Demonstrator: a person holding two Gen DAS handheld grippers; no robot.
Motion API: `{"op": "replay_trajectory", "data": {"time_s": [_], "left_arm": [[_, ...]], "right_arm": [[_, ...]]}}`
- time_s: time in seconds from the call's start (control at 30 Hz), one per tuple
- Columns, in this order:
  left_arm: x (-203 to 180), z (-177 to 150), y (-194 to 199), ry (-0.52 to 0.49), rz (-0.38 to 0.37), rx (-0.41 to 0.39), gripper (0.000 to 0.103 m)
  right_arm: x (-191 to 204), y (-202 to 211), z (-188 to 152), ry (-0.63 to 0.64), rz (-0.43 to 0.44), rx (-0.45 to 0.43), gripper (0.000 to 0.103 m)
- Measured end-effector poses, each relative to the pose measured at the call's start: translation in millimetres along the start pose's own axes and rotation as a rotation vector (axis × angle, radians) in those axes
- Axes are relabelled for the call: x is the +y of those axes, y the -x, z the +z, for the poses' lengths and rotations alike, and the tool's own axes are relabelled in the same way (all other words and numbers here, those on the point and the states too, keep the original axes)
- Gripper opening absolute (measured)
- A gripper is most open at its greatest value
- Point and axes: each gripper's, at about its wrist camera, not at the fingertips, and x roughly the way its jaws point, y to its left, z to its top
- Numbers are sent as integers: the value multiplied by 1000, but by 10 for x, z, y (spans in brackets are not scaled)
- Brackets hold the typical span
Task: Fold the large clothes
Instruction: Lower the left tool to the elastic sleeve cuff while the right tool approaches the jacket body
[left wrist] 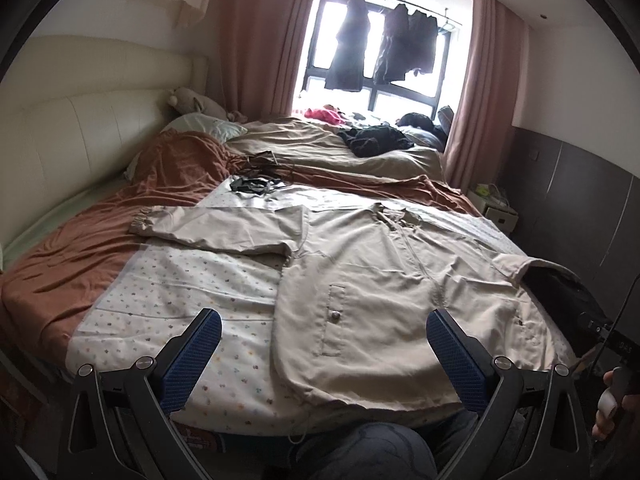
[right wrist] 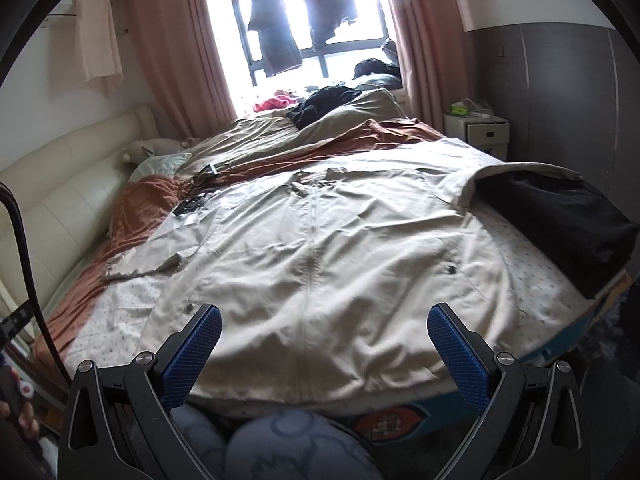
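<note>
1. A large beige jacket (left wrist: 384, 280) is lying front-up and spread flat on the near half of the bed (left wrist: 168, 304), its hem running along the bed's near edge and its collar pointing toward 12 o'clock.
2. The left gripper (left wrist: 324, 326) is hovering above the near edge of the bed, its blue-padded jaws standing wide apart and holding nothing; the jacket's left pocket flap with a metal snap (left wrist: 335, 315) is showing between them.
3. The right gripper (right wrist: 325, 322) is likewise hanging over the jacket's hem, jaws spread wide and empty, with the zipper line (right wrist: 310, 240) running up toward 12 o'clock.
4. One sleeve (left wrist: 224, 228) is stretching out toward 10 o'clock in the left wrist view, ending in a gathered cuff on the rust-coloured blanket (left wrist: 80, 248).
5. The other sleeve is lying toward 2 o'clock, draped over the edge of a folded black garment (right wrist: 560, 220) at the bed's right side.
6. A dotted white sheet (left wrist: 192, 280) is lying under the jacket.
7. Dark clothes (left wrist: 376, 140) are sitting heaped at 12 o'clock on the far bedding, near the window (left wrist: 384, 96).
</note>
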Motion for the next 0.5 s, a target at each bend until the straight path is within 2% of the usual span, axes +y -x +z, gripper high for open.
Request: {"op": "replay_trajectory", "data": {"time_s": [0.2,0.5], "left_arm": [[266,196,-433,36,59,50,103],[750,465,-917,120,150,87,103]], "right_arm": [[404,-560,286,18,90,27,103],[1217,-1542,554,58,228,128,103]]}}
